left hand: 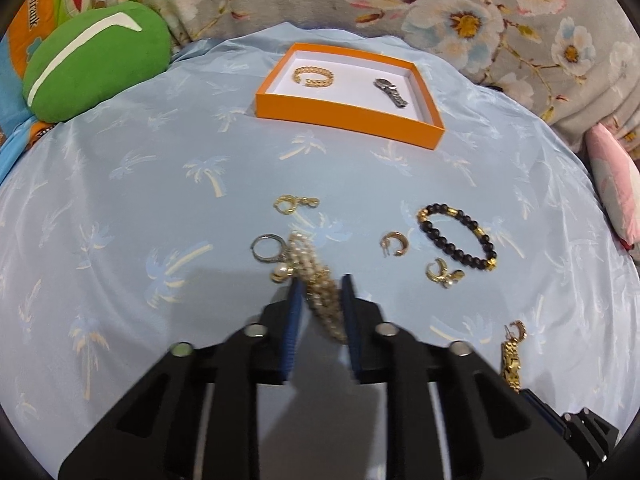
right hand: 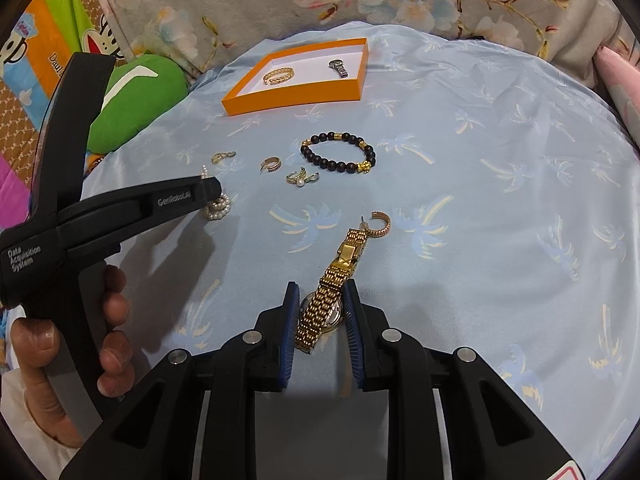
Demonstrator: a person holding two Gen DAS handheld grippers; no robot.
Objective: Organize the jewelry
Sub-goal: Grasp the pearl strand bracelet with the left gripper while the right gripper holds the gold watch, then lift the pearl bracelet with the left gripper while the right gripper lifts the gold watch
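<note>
An orange tray (left hand: 344, 117) (right hand: 292, 98) at the far side holds a gold bracelet (left hand: 313, 76) and a silver watch (left hand: 391, 91). My left gripper (left hand: 322, 284) is closed around a pearl bracelet (left hand: 316, 276); it also shows in the right wrist view (right hand: 218, 210). My right gripper (right hand: 322, 290) is closed around a gold watch (right hand: 332, 292) lying on the cloth. A black bead bracelet (left hand: 458, 236) (right hand: 340, 152), a silver ring (left hand: 266, 246) and several gold earrings (left hand: 394, 243) lie loose on the blue cloth.
A green cushion (left hand: 92, 60) sits at the far left, a pink cushion (left hand: 616, 184) at the right. Floral fabric (left hand: 460, 12) rises behind the tray. The left gripper's body (right hand: 80, 216) and the hand holding it fill the left of the right wrist view.
</note>
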